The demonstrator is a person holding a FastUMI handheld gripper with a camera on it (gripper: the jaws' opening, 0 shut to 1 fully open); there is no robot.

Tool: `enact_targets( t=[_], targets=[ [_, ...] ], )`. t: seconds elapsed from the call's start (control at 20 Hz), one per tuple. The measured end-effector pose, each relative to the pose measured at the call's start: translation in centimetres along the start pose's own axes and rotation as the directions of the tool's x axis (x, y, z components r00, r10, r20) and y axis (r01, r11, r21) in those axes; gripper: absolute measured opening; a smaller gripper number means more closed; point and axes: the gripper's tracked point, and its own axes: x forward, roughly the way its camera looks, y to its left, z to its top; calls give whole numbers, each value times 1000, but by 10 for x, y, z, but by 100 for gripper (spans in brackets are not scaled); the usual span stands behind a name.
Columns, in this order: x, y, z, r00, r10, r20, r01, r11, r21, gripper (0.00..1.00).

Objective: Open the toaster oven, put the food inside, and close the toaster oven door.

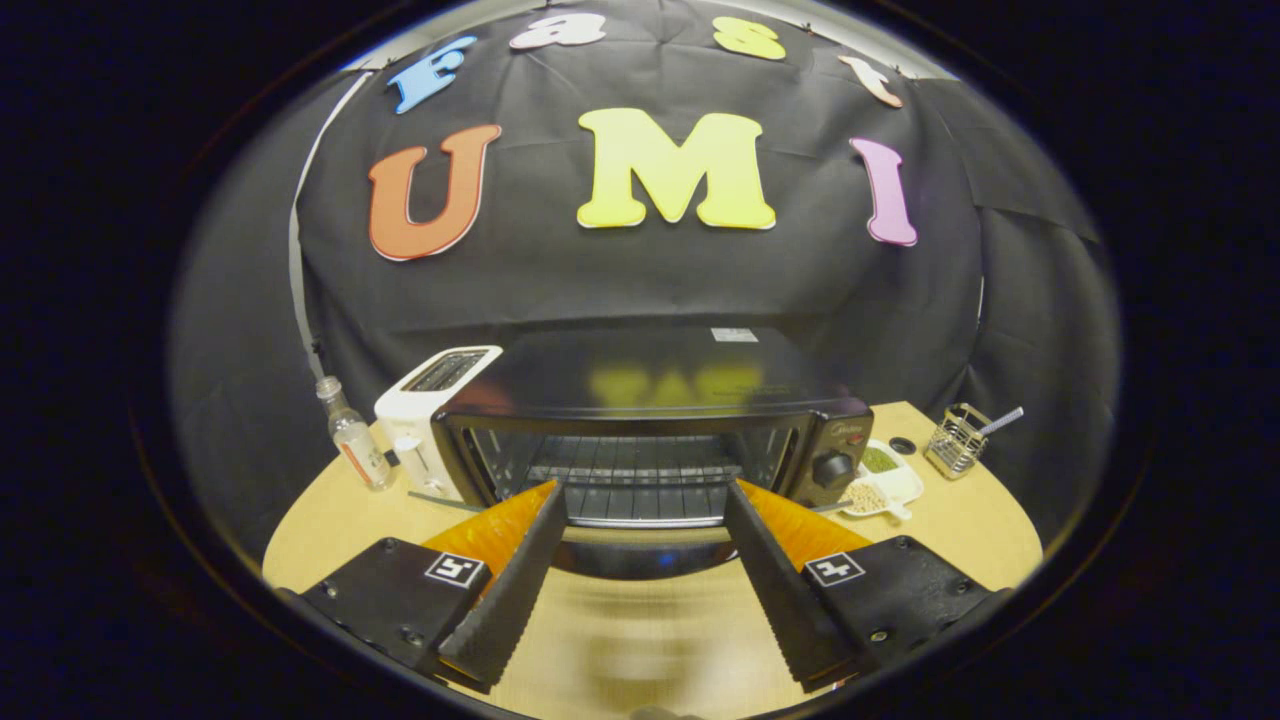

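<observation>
Between the spread fingers of the gripper point(640, 495) nothing is held; they stand wide apart, pointing straight at the toaster oven point(650, 430) just ahead of them. Its door point(640, 545) looks dropped open: a dark, curved, shiny panel lies flat in front of the cavity, between the fingertips, and the wire rack point(640, 485) inside shows plainly with no glass across it. That reading is a judgement, since the lower part of the view is smeared with blur.

No food sits on the rack, so the step in hand appears to be fetching it. A likely candidate is the white sectioned dish point(885, 485) with small portions in it, standing on the wooden table point(330, 515) just to the right of the oven, below its knob point(832, 468). To do this well, the gripper should back clear of the lowered door first, swing toward the dish, and come in low and level so the fingers close on the rim or handle without tipping the contents.

A white toaster point(430, 420) touches or nearly touches the oven's left side, with a small clear bottle point(352, 435) beyond it; a wire holder point(955, 438) stands well apart on the right.
</observation>
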Motion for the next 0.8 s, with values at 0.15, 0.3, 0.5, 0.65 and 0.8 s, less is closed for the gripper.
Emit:
enact_targets(
  t=[0.15, 0.3, 0.5, 0.65, 0.8],
  targets=[
    [-8, 0, -17, 999, 14, -31, -15, 1000, -3, 100],
    [-14, -2, -38, 997, 30, -77, -30, 1000, 4, 100],
    [-16, -3, -73, 988, 36, -153, -34, 999, 11, 100],
    [-12, -4, -93, 981, 34, -189, -33, 999, 10, 100],
    [-13, -4, -115, 974, 31, -222, -32, 999, -1, 100]
  ],
)
